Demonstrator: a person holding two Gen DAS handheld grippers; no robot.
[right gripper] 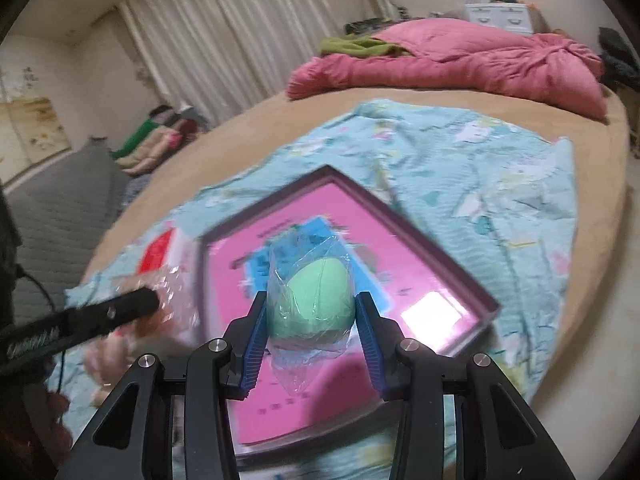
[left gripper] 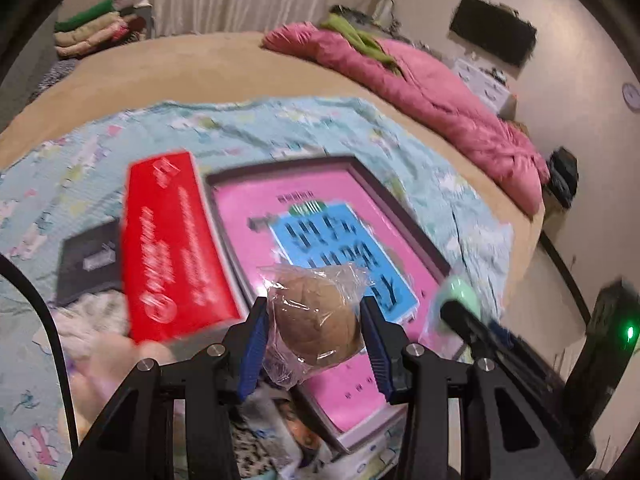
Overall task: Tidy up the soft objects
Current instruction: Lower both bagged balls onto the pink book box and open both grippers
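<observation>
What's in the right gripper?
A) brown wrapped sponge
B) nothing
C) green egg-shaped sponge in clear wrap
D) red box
C: in the right wrist view the right gripper is closed on the green egg-shaped sponge in clear wrap, above the pink tray; the brown one sits in the left gripper.

Left gripper [left gripper: 314, 312]: black angular linkage arms, silver round screw heads at the joints outboard of the claw on both sides, and blue ribbed pads [left gripper: 252, 354] lining the inner faces of its two fingers. A thin black cable [left gripper: 48, 320] arcs up to the left of the claw. Right gripper [right gripper: 312, 322]: same build, with black arms, four silver screws in a row behind the claw, and blue ribbed pads [right gripper: 254, 344] on its fingers
</observation>
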